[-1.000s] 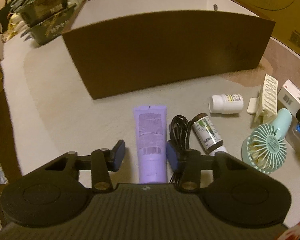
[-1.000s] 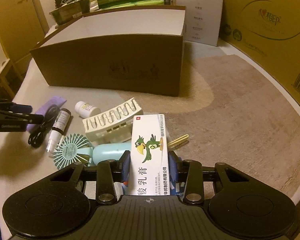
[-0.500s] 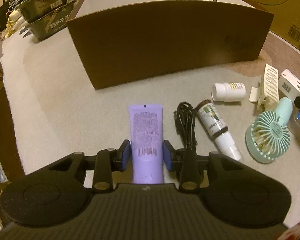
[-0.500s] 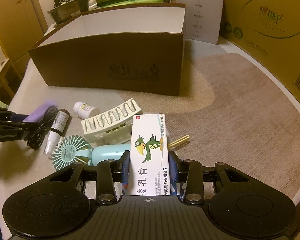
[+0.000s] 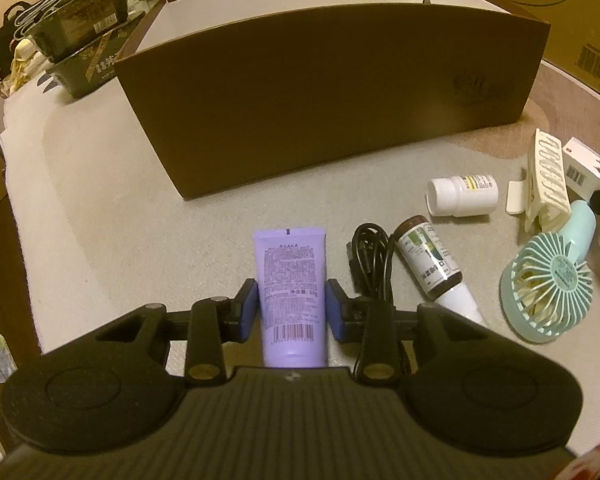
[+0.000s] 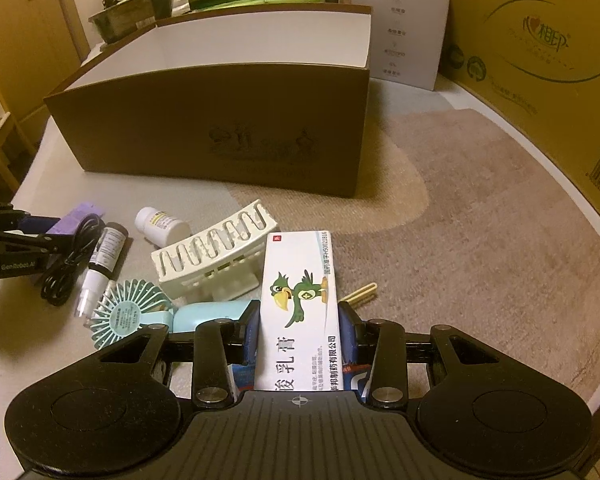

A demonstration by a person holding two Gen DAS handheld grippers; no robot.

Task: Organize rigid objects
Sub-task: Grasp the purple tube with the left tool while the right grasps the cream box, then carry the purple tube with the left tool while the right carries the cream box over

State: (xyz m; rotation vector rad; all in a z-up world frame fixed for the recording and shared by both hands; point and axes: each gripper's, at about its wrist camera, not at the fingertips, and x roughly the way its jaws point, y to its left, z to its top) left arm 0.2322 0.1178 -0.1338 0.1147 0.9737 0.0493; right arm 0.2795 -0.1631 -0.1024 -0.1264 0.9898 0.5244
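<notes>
My left gripper [image 5: 292, 312] is shut on a purple tube [image 5: 290, 276], held just above the table. My right gripper [image 6: 299, 326] is shut on a white medicine carton with a green bird [image 6: 300, 304]. A big open brown box [image 5: 332, 92] with a white inside stands behind the items; it also shows in the right wrist view [image 6: 220, 128]. On the table lie a black cable [image 5: 370, 256], a dark spray bottle [image 5: 432, 264], a white pill bottle [image 5: 462, 194], a cream rack [image 6: 216, 258] and a mint hand fan [image 5: 552, 276].
Large cardboard cartons [image 6: 540, 60] stand at the right and back. Dark packs and a bag [image 5: 72, 52] sit at the far left. A thin wooden stick [image 6: 362, 293] lies right of the carton. The table edge [image 5: 16, 216] runs along the left.
My left gripper has shut on the purple tube and lifted it slightly toward the box. My right gripper has kept the carton and risen a little.
</notes>
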